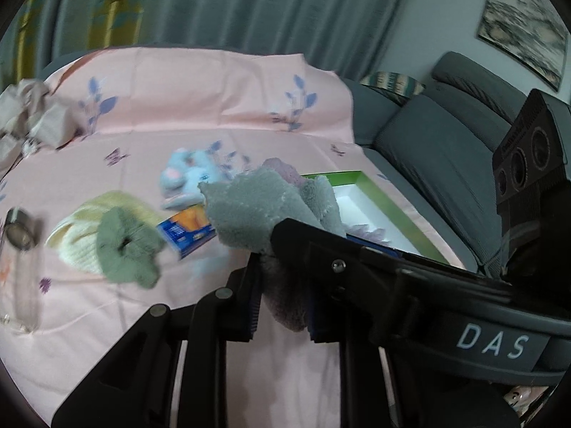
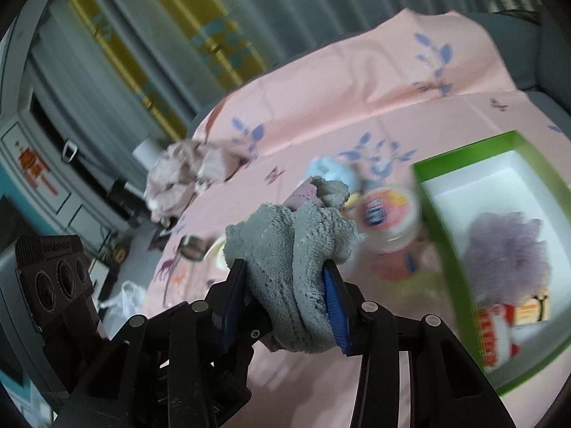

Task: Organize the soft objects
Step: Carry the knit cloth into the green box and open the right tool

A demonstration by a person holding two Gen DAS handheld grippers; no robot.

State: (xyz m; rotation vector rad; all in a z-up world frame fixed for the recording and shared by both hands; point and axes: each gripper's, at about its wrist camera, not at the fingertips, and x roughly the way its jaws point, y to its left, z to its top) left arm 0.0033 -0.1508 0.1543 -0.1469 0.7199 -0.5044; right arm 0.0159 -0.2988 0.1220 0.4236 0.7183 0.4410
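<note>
Left wrist view: both tongs, left [image 1: 282, 306] & right [image 2: 285, 306], clamp one grey towel [image 1: 257, 210] aloft over the pink-sheeted bed [image 1: 214, 107]. Step: carrying it. Next prob needs swing to green box [image 2: 464, 149], then release.

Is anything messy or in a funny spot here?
Yes. A crumpled beige cloth lies bunched at the far edge of the pink sheet, unfolded. A blue packet sits among the soft toys though it looks stiff, not soft. Both grippers pinch one grey towel, which hangs rumpled, not yet in the green box.
</note>
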